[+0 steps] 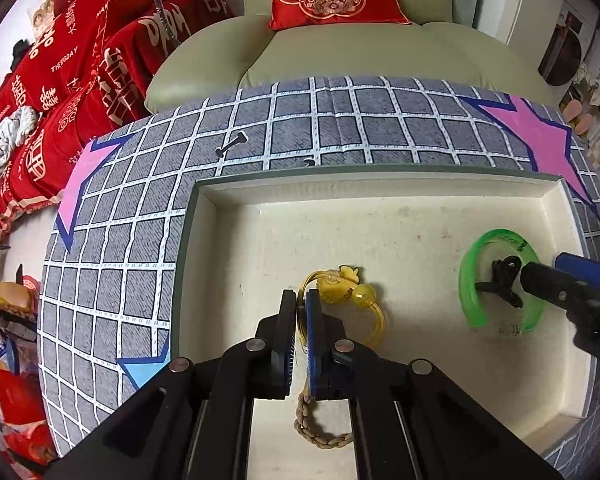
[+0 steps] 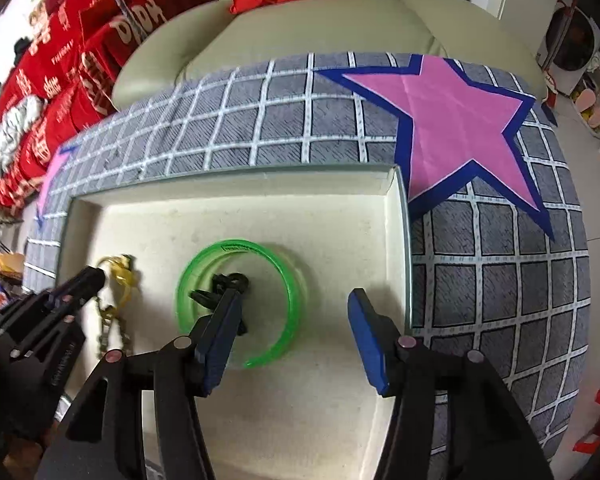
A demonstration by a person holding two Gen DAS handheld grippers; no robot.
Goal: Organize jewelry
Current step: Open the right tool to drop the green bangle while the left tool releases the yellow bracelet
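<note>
A shallow cream tray lies on the checked tablecloth. My left gripper is shut on a yellow corded bracelet with beads, low over the tray floor; its braided cord trails under the fingers. It also shows in the right wrist view. A green bangle lies in the tray's right part with a small black clip inside it. My right gripper is open over the bangle, its left finger inside the ring by the clip.
A small black bone-shaped piece lies on the grey checked cloth behind the tray. Pink stars are printed on the cloth. A beige sofa with red cushions stands behind the table; clutter lies on the floor at the left.
</note>
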